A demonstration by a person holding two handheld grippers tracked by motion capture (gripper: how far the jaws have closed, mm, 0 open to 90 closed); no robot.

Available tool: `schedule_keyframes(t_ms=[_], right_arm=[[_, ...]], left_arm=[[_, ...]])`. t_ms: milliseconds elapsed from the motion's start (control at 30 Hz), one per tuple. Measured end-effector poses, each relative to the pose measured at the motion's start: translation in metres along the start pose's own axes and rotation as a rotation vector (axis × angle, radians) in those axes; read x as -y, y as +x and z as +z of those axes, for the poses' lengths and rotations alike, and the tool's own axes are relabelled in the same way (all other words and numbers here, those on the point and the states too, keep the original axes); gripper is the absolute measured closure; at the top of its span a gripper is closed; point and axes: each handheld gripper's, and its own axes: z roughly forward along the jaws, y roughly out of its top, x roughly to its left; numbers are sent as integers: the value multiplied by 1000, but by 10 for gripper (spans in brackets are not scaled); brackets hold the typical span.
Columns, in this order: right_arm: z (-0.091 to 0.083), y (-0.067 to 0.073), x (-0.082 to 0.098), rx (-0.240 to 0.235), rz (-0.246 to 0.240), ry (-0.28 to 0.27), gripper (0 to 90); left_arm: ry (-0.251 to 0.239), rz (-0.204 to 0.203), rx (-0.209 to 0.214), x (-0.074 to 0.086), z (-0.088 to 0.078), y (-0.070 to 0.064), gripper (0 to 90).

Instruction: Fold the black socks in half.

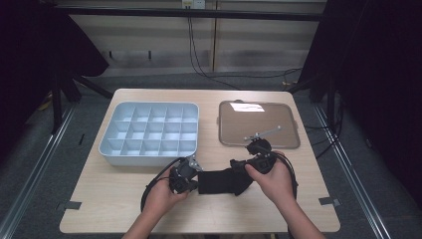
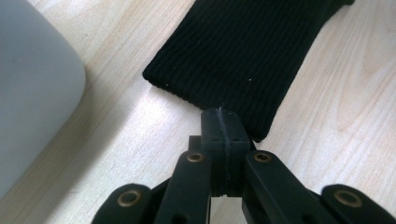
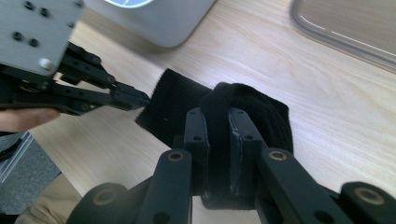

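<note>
While you hold a hand-held gripper in each hand near the front edge of the table [image 1: 99,199], a black ribbed sock [image 1: 221,181] lies stretched between them on the light wood. Your left hand-held gripper [image 2: 223,122] has its jaws pressed together on the sock's open cuff edge, with a thin bit of the knit pinched between the tips; the rest of the cuff lies flat on the table beyond them. Your right hand-held gripper [image 3: 218,140] is clamped on the other end, where a thick fold of the black fabric bunches up between its jaws, keeping them slightly apart. In the right gripper view, the left hand-held gripper comes in from the left with its tips at the cuff.

Behind the sock, on your left, sits a pale grey divided tray [image 1: 149,132] with a grid of small compartments; its rounded corner is just beside the cuff in the left gripper view. On your right lies a flat clear lid [image 1: 259,124] with a brownish face and a pale rim, just behind your right hand [image 1: 273,179]. Your left hand [image 1: 161,196] rests close to the table's front edge.
</note>
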Motion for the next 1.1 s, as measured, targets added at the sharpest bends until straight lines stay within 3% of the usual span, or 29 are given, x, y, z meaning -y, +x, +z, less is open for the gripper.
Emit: schedule_keyframes(t_ms=[333,400,567,600,633,867,933,1033,1100], right_arm=[[16,21,-8,-32,-27,23,806],[24,27,-8,-37,-39,35,806],[34,31,-8,-39,-48,51,805],[37,32,-8,-43,-49,55,805],[40,33,-7,-46,-49,58,805],[62,40,-3,-70,-42,87,805],[67,42,-2,-75,-46,96,806],[77,45,0,-81,-55,107,806],[82,46,1,-85,-59,110,806]], left_arm=[[-33,-16,30,1,6,-6,900],[-25,-4,32,2,5,-4,900],[-52,-29,48,6,6,-4,900],[-44,-15,47,6,6,-3,900],[-58,-35,49,7,7,-4,900],[-44,-34,60,9,-1,-3,887],[-41,-55,55,10,-4,-3,879],[10,-84,37,13,-15,1,859],[20,-96,33,14,-17,1,843]])
